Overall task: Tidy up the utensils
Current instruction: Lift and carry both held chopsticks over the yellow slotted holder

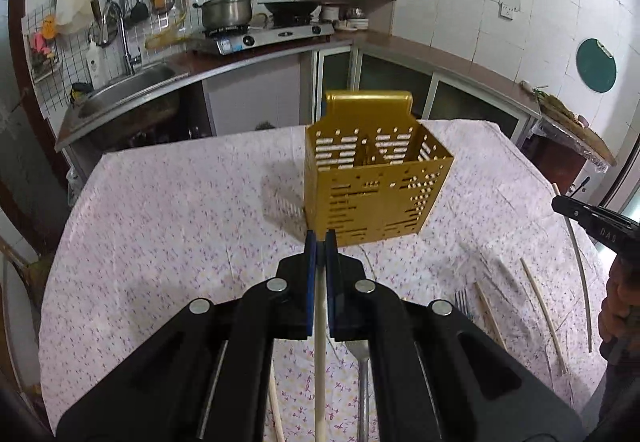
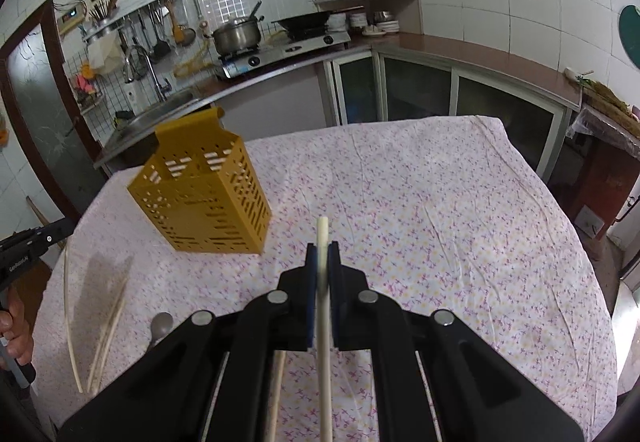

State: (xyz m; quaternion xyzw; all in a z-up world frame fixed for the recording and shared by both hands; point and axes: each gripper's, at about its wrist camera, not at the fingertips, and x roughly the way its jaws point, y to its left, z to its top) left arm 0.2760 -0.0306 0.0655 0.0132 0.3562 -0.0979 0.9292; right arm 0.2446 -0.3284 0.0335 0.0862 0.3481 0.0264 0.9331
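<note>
A gold perforated utensil holder [image 1: 376, 178] stands upright on the table; it also shows in the right wrist view [image 2: 204, 198]. My left gripper [image 1: 320, 242] is shut on a pale chopstick [image 1: 319, 354], just in front of the holder's near bottom edge. My right gripper [image 2: 322, 254] is shut on another pale chopstick [image 2: 324, 322] whose tip sticks out past the fingers, to the right of the holder. A fork [image 1: 362, 362] and loose chopsticks [image 1: 542, 310] lie on the cloth. A spoon [image 2: 161, 324] and more chopsticks [image 2: 108, 330] lie at the left.
The table has a floral cloth [image 2: 440, 222]. Behind it runs a kitchen counter with a sink [image 1: 128, 90], a stove with a pot [image 1: 228, 12] and a wok. The right gripper's body [image 1: 592, 226] shows at the right edge of the left wrist view.
</note>
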